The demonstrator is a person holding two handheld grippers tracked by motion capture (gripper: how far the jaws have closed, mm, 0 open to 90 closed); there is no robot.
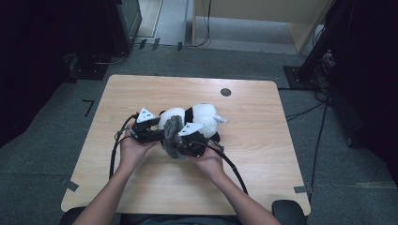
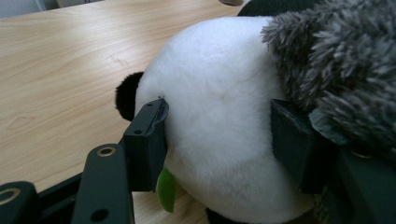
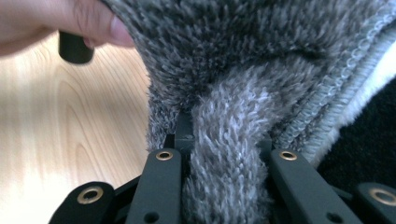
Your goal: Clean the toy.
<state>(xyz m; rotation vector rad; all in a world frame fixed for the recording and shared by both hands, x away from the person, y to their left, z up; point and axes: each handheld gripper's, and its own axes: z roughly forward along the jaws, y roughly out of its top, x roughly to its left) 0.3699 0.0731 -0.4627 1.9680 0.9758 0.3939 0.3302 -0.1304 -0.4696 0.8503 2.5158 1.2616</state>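
A plush panda [image 1: 202,116] is lying near the middle of the pale wood-grain desk [image 1: 263,154], with a grey fuzzy hat [image 1: 172,136] being worked onto its head end. In the high view the toy is showing a rounded white body with black patches, soft and bulging, while the hat is sitting at its near end between the 2 hands. The left tool [image 1: 151,133] is gripping the panda: in the left gripper view its 2 black jaws are pressing into either side of the white dome [image 2: 219,121], whose pile is short, dense and smooth, and a small black ear [image 2: 127,95] is sticking out just beside the left jaw. A green tag [image 2: 166,189] is hanging under that jaw, touching the fur. The hat is crowding in from the upper right of that view, its fibres longer, shaggier and mottled grey [image 2: 345,65]. The right tool [image 1: 187,143] is clamping a bunched fold of the hat [image 3: 229,158]; its jaws are standing close together with the fuzzy fabric squeezed between them. A knitted ribbed edge [image 3: 345,88] is running along the hat's rim, with paler lining beneath. A fingertip [image 3: 95,25] of the other hand is resting against the hat's upper left.
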